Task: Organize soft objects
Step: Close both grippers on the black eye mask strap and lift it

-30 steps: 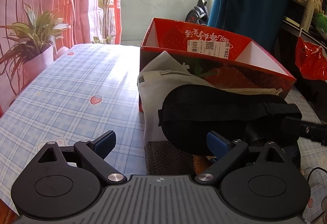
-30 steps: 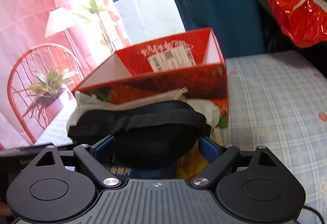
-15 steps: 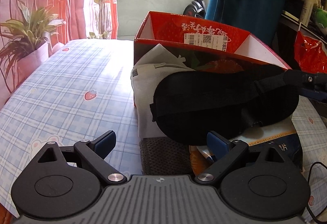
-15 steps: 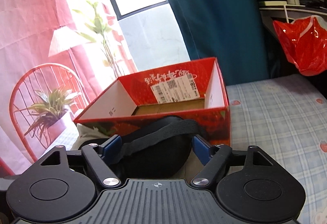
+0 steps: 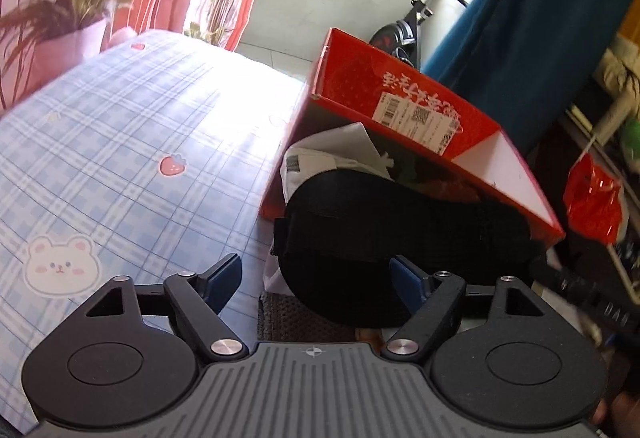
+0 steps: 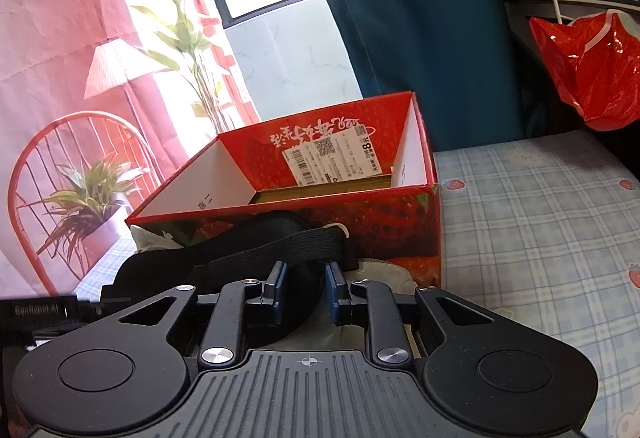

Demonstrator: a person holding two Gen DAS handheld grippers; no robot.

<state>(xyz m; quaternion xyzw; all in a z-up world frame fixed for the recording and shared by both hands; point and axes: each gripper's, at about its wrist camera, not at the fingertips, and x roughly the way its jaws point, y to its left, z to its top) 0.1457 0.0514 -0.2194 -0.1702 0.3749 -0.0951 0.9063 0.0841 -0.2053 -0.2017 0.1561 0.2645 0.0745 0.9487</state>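
Observation:
A black eye mask [image 5: 400, 230] with an elastic strap hangs in front of the red strawberry box [image 5: 404, 98]. My right gripper [image 6: 306, 286] is closing on one end of the eye mask [image 6: 240, 258], and its pads pinch the black fabric. My left gripper [image 5: 316, 274] is open and closing. The mask's other end lies between its fingers, but the left pad stands clear of it. A white cloth bag [image 5: 320, 158] leans on the box [image 6: 320, 158] behind the mask. A dark knitted cloth [image 5: 288, 318] lies below.
The table has a blue checked cloth [image 5: 132, 142] with strawberry and bear prints. A potted plant [image 6: 88, 198] and a red wire chair [image 6: 48, 150] stand at the left. A red plastic bag [image 6: 588, 70] hangs at the right, and a blue curtain [image 6: 420, 18] is behind the box.
My right gripper's jaws went from wide around the mask to pinched on its end. My left gripper rolled, shifted sideways, and its jaws narrowed a little.

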